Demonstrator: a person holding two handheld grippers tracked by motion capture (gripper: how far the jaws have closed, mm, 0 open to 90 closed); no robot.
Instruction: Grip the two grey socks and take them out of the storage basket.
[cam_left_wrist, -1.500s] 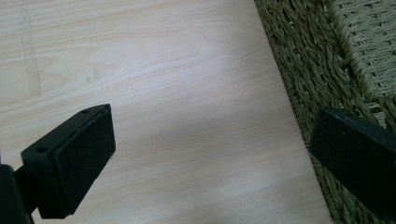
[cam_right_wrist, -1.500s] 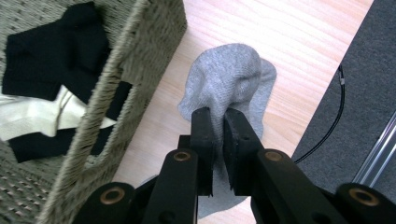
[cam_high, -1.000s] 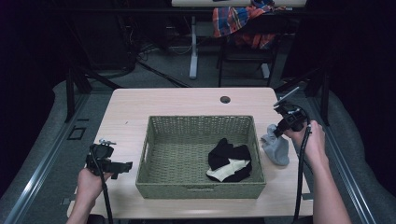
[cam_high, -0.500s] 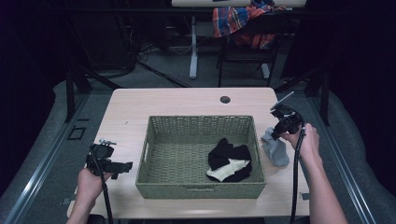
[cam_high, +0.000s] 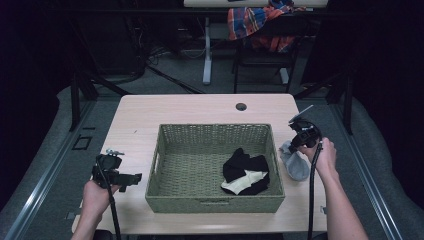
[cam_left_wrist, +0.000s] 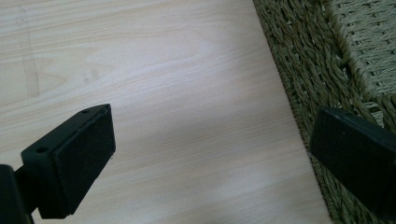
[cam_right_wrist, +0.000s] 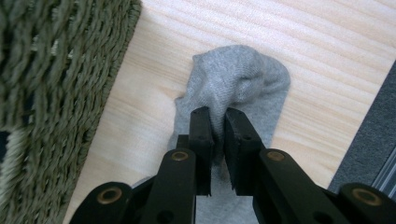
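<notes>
Dark surroundings frame a pale wooden table (cam_high: 150, 120) with a green woven basket (cam_high: 215, 202) standing at its middle. Behind the table a plaid cloth (cam_high: 255, 20) hangs over a dim chair.

Just beside the basket's right wall lies a grey sock (cam_high: 296, 165) on the bare wood, apart from the weave. The right gripper (cam_right_wrist: 217, 123) has its jaws pinched together on a fold of the grey sock, the cloth bunching up between the pads and spreading flat beyond them toward the table's edge. In the high view the right hand (cam_high: 325, 155) holds that gripper at the sock's far end.

Inside the basket, toward its right side, sits a black sock (cam_high: 245, 167) with a cream one (cam_high: 245, 181) lying across it.

The left gripper (cam_left_wrist: 210, 149) hovers over bare wood at the basket's left wall, its jaws wide apart and holding nothing; the right-hand jaw overlaps the weave. The left hand (cam_high: 97, 192) grips it near the table's front left corner.

The sock's near end is hidden beneath the right gripper's arms, and the basket's front interior is cut off by its rim.
</notes>
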